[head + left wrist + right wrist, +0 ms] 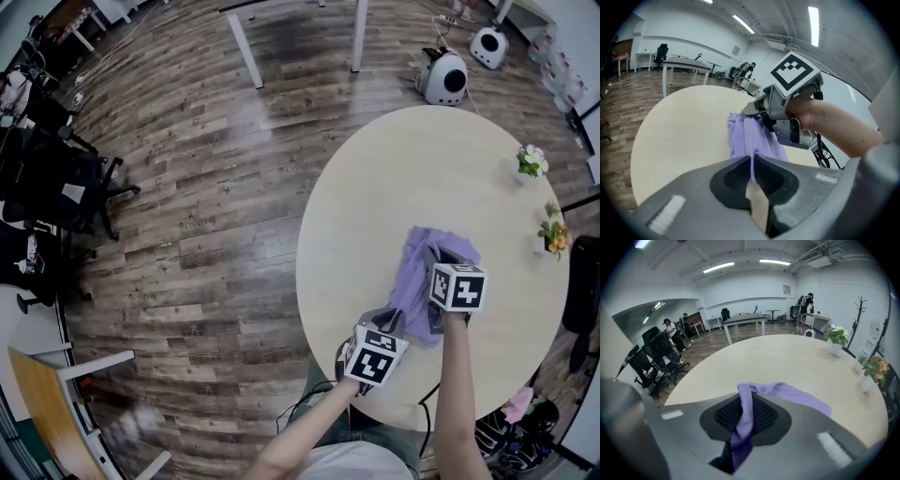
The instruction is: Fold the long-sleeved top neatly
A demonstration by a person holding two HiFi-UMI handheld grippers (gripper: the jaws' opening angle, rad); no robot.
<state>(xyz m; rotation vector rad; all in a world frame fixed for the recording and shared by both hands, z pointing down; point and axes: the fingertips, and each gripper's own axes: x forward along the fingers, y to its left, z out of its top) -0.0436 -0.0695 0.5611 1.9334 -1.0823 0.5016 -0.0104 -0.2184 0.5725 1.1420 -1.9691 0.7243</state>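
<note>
On the round worktop (403, 178), near the person, a lilac long-sleeved top (413, 281) lies bunched. Both the left hand-held gripper (752, 171) and the right hand-held gripper (743, 417) are clamped on its fabric. This looks like the spreading step. Next, the two held points need drawing apart so the cloth lies flat.

floor (206, 187): dark wood planks | tabletop (422, 169): round, pale | office chairs (66, 183): black, left | desk (743, 320): white, far side | flower pots (531, 163): tabletop edge | walls (754, 292): white | ceiling strip lights (718, 267): on
</note>
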